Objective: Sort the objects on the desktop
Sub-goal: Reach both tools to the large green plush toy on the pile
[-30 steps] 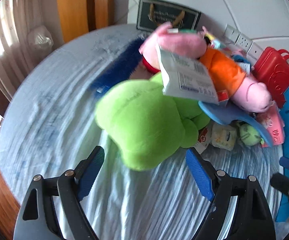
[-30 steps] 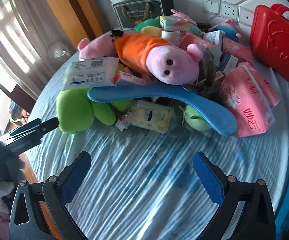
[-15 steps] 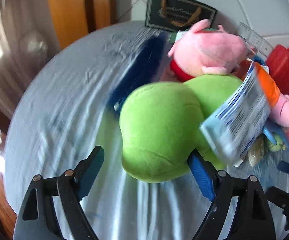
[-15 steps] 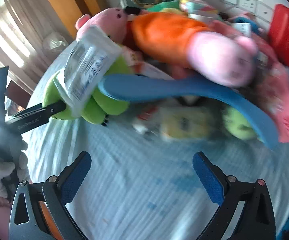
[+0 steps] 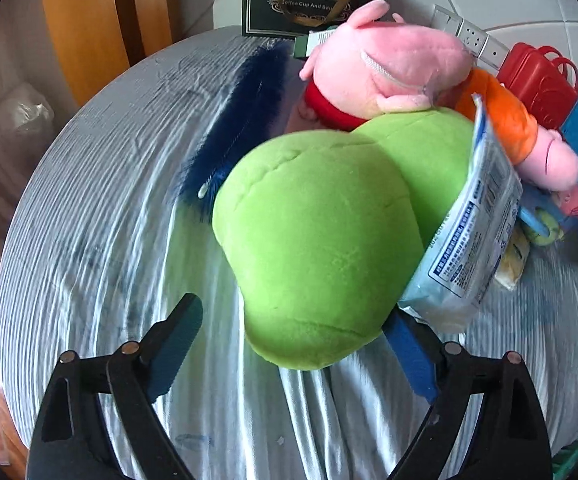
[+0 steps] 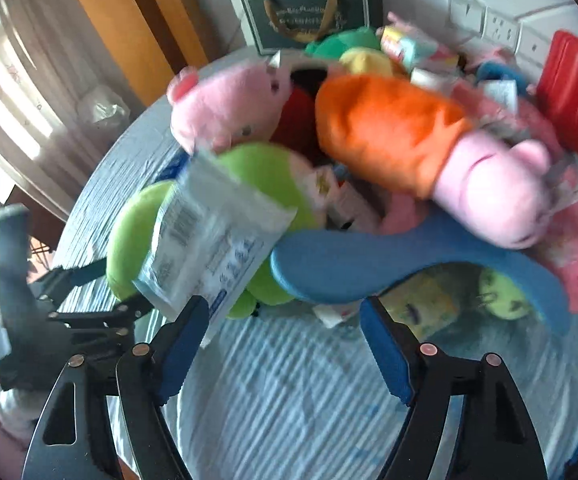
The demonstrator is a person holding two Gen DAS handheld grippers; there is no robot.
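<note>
We see our left gripper (image 5: 295, 354) spread wide and opening, the green plush toy (image 5: 321, 240) between its jaws at the near edge of the pile on the striped tablecloth (image 5: 101, 208); the right blue pad looks against the plush, the left stands clear. Our right gripper (image 6: 285, 346) is closing with nothing between its jaws, just before the white packet (image 6: 213, 248) leaning on the plush.
</note>
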